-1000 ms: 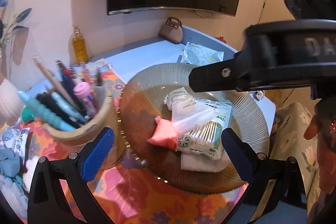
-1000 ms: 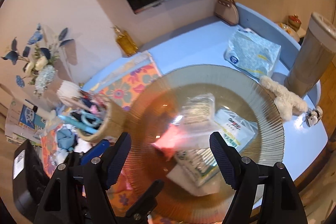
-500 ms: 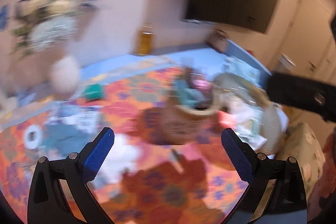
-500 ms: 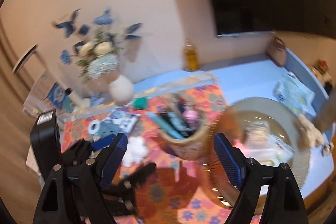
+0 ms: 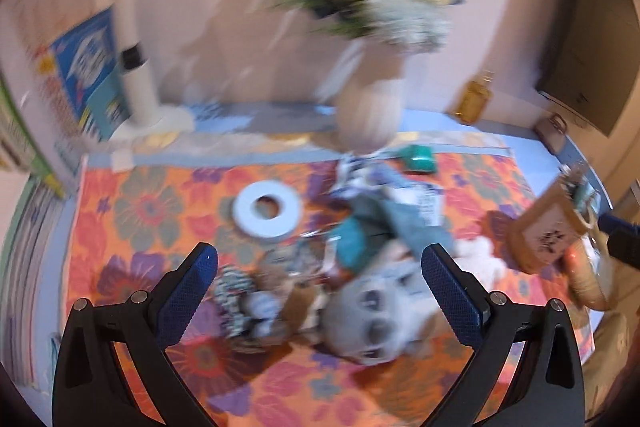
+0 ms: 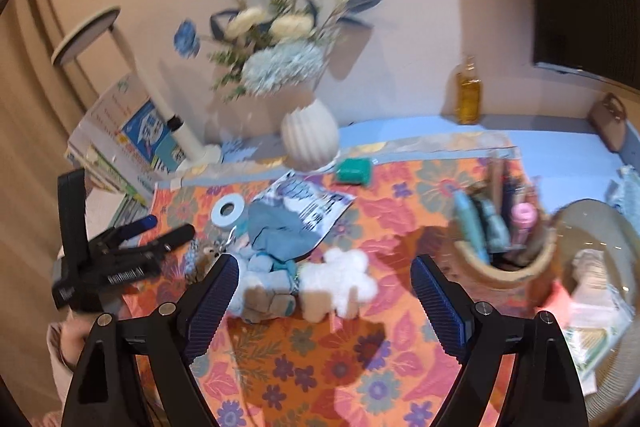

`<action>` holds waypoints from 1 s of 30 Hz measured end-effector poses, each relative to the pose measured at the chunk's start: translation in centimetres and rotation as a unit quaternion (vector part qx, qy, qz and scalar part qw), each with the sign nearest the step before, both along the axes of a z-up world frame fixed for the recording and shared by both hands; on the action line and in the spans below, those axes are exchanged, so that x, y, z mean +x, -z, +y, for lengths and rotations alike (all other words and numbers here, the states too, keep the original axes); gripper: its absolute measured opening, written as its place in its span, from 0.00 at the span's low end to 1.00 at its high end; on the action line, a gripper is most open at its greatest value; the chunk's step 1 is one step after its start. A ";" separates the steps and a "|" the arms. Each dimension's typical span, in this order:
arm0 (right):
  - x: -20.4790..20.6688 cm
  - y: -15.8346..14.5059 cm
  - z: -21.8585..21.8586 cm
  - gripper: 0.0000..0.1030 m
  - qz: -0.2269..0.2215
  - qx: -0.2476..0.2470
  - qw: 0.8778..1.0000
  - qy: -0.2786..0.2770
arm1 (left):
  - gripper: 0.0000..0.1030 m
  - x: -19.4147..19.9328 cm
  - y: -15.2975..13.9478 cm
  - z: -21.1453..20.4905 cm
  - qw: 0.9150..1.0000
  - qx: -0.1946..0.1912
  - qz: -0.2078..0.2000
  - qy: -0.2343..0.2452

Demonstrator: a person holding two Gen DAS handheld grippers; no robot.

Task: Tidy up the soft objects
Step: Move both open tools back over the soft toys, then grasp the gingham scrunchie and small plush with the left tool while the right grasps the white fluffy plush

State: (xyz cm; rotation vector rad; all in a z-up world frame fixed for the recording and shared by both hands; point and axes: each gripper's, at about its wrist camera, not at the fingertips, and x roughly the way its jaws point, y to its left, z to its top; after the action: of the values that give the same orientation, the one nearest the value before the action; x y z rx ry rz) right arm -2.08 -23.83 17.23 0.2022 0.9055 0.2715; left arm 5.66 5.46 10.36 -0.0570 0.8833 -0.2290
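A: Left wrist view: steep downward look, close over the floral cloth [image 5: 132,211], facing the wall.
B: Right wrist view: same tilt, farther back. Shared: white vase [image 6: 310,137], tape ring [image 5: 267,213].

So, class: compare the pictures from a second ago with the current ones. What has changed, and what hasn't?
Both tongs have swung away from the ribbed plate to the heap of soft toys on the flowered cloth. The right tongs have just been opening, with nothing gripped; the left tongs stay open and empty. Nothing was picked up; the packets still lie on the plate.
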 end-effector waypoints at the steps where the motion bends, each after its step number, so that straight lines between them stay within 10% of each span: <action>1: 0.2 0.8 0.3 0.84 0.004 -0.005 1.000 -0.003 | 0.99 0.2 0.7 0.7 1.000 -0.003 0.006 -0.008; 14: 1.0 11.7 3.7 0.84 0.029 -0.124 0.991 -0.035 | 0.99 0.4 7.9 3.1 0.999 -0.012 0.043 -0.022; 30: 4.8 15.3 5.2 1.00 0.013 -0.136 0.990 -0.031 | 1.00 1.0 10.1 3.3 0.999 -0.038 0.011 -0.024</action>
State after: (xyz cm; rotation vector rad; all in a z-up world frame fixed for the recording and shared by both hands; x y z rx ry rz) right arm 2.71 -18.66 1.94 -0.0754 0.9648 0.2001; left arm 6.63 8.75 0.27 -0.1521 0.8933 -0.2176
